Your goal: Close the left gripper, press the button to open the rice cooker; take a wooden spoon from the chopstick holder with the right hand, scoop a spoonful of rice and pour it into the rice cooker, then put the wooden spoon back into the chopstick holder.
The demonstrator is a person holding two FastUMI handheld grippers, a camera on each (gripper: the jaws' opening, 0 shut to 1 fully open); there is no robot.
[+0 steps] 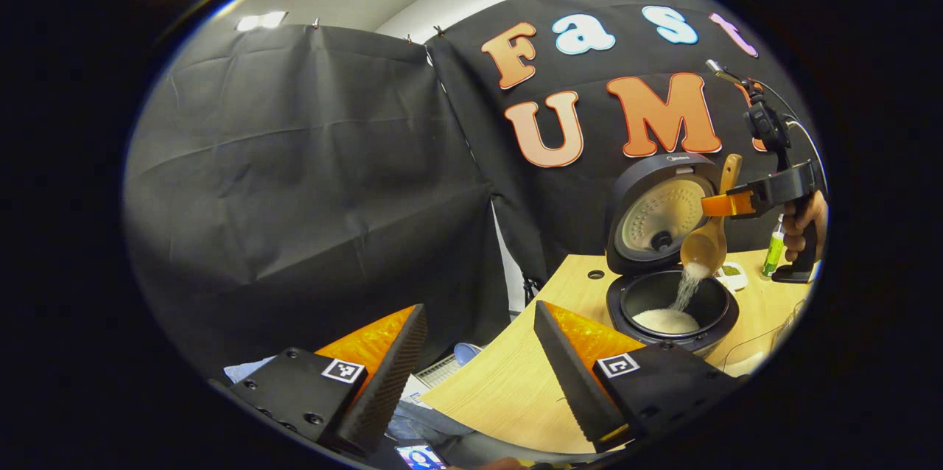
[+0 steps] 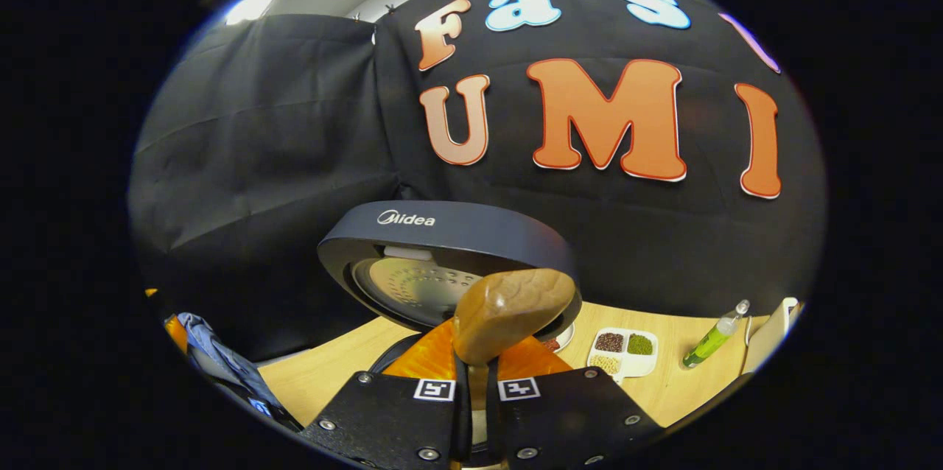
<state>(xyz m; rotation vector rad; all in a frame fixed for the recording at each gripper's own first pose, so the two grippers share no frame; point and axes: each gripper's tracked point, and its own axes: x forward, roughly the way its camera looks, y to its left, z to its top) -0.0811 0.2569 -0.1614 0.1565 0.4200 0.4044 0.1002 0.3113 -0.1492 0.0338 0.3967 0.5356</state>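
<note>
The rice cooker (image 1: 667, 308) stands open on the wooden table, lid (image 1: 659, 212) raised, white rice piled in its pot. Over the pot my right gripper (image 1: 726, 203), held by a hand, is shut on a wooden spoon (image 1: 706, 243) tipped bowl-down, and rice streams from it into the pot. In the right gripper view the spoon's handle end (image 2: 512, 311) sticks up between my right gripper (image 2: 475, 381) fingers, with the cooker lid (image 2: 442, 249) just behind. My left gripper (image 1: 479, 352) hangs open at the table's near left edge, well short of the cooker, holding nothing.
A white divided dish (image 2: 622, 352) with beans and grains lies on the table (image 2: 678, 389) to the right of the cooker. A green bottle (image 2: 711, 343) stands beside it. Black cloth walls close the back and left. Blue fabric (image 2: 214, 352) lies low at the left.
</note>
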